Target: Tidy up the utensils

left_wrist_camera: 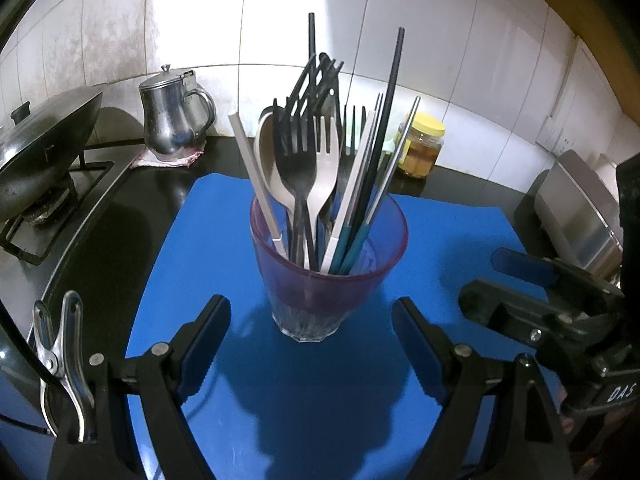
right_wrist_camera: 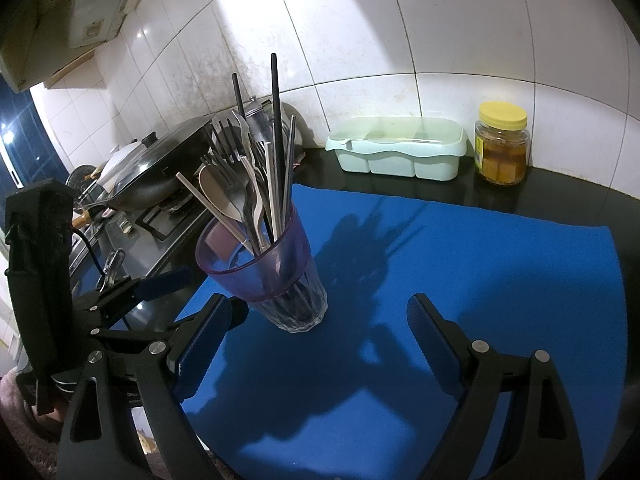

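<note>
A: Item one?
B: Purple-tinted faceted glass tumbler (left_wrist_camera: 320, 280) of forks, spoons, chopsticks, upright on blue mat (left_wrist_camera: 460, 248), just ahead of left gripper (left_wrist_camera: 310, 346), jaws wide, empty.
A: Right gripper (right_wrist_camera: 320, 344)?
B: Wide, empty; tumbler ahead-left.

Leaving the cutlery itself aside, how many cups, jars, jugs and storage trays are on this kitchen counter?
Purple-tinted glass cup holding the cutlery: 1
Yellow-lidded jar: 1
Metal jug: 1
Pale green compartment tray: 1
Total: 4
</note>
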Motion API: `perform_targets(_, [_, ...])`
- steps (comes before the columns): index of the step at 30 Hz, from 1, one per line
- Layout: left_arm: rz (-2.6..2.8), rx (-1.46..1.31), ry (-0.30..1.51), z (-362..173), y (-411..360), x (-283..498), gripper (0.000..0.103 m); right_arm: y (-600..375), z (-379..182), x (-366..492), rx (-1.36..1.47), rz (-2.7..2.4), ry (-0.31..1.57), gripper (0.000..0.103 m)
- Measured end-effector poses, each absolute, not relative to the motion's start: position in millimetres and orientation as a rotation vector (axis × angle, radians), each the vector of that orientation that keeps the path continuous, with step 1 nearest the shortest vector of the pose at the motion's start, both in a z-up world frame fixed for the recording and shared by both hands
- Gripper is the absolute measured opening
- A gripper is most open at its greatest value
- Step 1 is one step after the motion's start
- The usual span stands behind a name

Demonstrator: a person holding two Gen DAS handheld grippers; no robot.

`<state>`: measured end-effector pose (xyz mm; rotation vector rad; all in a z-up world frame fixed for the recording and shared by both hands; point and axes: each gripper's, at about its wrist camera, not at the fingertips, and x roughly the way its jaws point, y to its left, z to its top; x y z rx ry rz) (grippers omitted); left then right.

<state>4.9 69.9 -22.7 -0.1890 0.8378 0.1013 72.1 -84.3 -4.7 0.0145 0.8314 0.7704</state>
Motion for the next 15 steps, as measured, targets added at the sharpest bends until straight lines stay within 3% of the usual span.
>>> perform_targets(15, [0.085,-0.183,0.835,-22.0,67.8,6.4,0.085,-85.1,-5.6,71.4,0.019,0.764,0.833,0.091])
